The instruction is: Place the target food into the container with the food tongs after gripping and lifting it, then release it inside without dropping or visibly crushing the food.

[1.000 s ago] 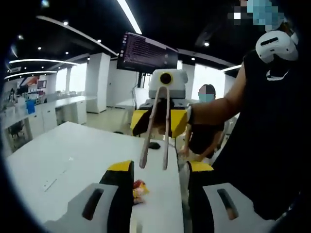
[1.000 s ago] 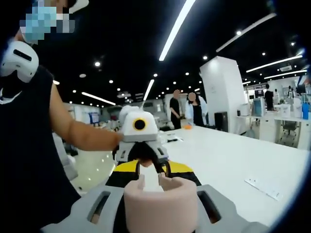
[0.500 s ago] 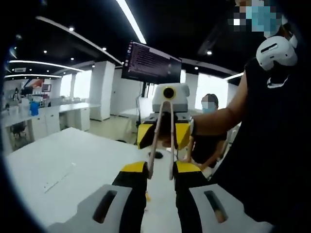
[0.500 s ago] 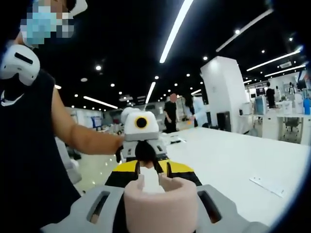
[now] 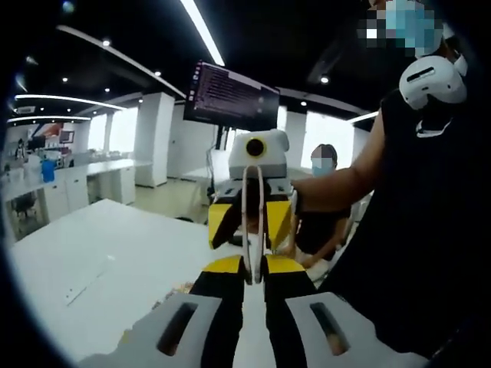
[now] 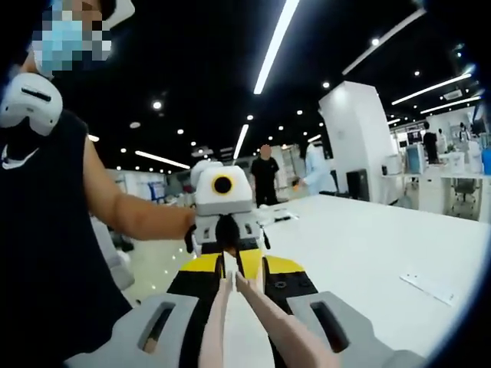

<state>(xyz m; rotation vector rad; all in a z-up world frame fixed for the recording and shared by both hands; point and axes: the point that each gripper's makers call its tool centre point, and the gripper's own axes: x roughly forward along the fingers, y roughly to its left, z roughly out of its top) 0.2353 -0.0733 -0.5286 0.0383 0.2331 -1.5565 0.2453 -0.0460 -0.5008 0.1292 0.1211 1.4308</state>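
Beige food tongs (image 5: 263, 211) run between my two grippers, held up in the air over the white table (image 5: 115, 261). My right gripper (image 6: 244, 267) is shut on the tongs (image 6: 265, 316) near their hinge end. My left gripper (image 5: 254, 264) has its yellow-tipped jaws nearly together, shut on the tongs' tips. The two arms of the tongs lie pressed close. Opposite, the right gripper (image 5: 251, 221) faces the left gripper view, and the left gripper (image 6: 226, 244) faces the right gripper view. A small brownish item (image 5: 182, 289) lies on the table beside the left jaw, too hidden to identify.
The person holding the grippers stands at the table's edge, forearm (image 5: 345, 180) reaching in. A paper strip (image 5: 84, 282) (image 6: 433, 286) lies on the table (image 6: 368, 253). A monitor (image 5: 230, 96) hangs behind. Another person (image 5: 326, 199) is beyond, and others (image 6: 265, 172) stand far off.
My left jaws went from wide apart to shut on the tongs' tips, and the tongs' arms have closed together. The right gripper kept its hold.
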